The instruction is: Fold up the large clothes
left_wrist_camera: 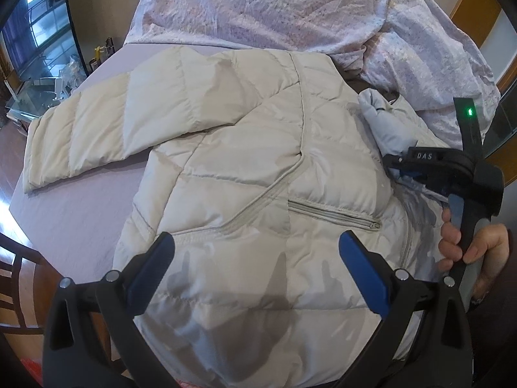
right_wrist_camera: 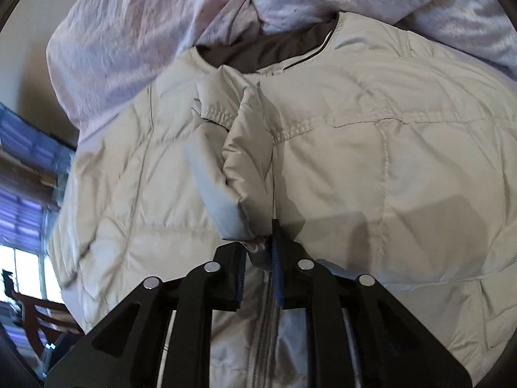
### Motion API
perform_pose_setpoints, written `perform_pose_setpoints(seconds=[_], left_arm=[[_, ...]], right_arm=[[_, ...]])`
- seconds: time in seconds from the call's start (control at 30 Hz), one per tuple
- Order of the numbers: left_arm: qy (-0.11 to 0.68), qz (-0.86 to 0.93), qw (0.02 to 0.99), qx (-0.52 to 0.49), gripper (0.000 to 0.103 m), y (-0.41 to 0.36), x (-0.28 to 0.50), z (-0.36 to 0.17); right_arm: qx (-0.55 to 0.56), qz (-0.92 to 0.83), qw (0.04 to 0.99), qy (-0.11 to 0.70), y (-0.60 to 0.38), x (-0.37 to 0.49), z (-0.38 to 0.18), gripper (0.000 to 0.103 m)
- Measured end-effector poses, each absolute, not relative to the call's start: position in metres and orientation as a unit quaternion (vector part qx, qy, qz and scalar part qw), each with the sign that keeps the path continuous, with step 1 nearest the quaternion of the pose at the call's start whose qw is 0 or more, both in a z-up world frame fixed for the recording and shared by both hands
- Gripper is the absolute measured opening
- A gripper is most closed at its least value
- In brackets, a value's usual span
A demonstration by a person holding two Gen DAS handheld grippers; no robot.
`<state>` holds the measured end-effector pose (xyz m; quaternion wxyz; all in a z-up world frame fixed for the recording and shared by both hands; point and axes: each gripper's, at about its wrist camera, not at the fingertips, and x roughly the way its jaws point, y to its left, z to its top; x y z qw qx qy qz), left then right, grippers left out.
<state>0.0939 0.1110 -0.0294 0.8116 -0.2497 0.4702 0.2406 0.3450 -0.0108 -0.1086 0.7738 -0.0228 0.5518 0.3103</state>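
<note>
A cream quilted puffer jacket [left_wrist_camera: 245,168] lies spread on a bed, front up, one sleeve [left_wrist_camera: 97,129] stretched out to the left. My left gripper [left_wrist_camera: 258,258] is open and empty, hovering just above the jacket's lower front near a zipped pocket [left_wrist_camera: 336,215]. My right gripper [left_wrist_camera: 397,165] shows at the right in the left wrist view. In the right wrist view it [right_wrist_camera: 261,249] is shut on a fold of the jacket's other sleeve [right_wrist_camera: 239,174] and holds it lifted over the jacket body [right_wrist_camera: 371,148].
A rumpled lilac blanket [left_wrist_camera: 290,9] is heaped at the far end of the bed. The lilac sheet [left_wrist_camera: 71,213] shows left of the jacket. A wooden chair [left_wrist_camera: 16,278] stands at the bed's near left corner. A glass TV stand [left_wrist_camera: 38,87] is beyond.
</note>
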Motion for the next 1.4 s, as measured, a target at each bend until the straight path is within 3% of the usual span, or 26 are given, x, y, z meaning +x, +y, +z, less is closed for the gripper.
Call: perform_pose_setpoints(seconds=[0.03, 0.1, 0.4, 0.77, 1.0, 1.4], left_arm=[[0.47, 0.241, 0.811, -0.25, 0.101, 0.111, 0.094, -0.029], [0.471, 0.24, 0.811, -0.253, 0.101, 0.112, 0.094, -0.03], [0.469, 0.243, 0.812, -0.25, 0.101, 0.104, 0.102, -0.026], [0.465, 0.27, 0.813, -0.223, 0.101, 0.105, 0.116, -0.017], [0.464, 0.259, 0.816, -0.227, 0.101, 0.133, 0.114, -0.016], [0.476, 0.287, 0.803, -0.214, 0.101, 0.187, 0.093, -0.025]], right_arm=[[-0.012, 0.324, 0.766, 0.556, -0.013, 0.344, -0.107, 0.056], [-0.007, 0.337, 0.766, 0.548, -0.014, 0.339, -0.1, 0.075], [0.012, 0.311, 0.821, 0.479, -0.044, 0.358, -0.054, 0.074], [-0.009, 0.215, 0.821, 0.529, -0.057, 0.393, -0.09, 0.075], [-0.017, 0.183, 0.815, 0.55, -0.026, 0.379, -0.106, 0.084], [-0.104, 0.117, 0.831, 0.534, 0.01, 0.37, -0.127, 0.089]])
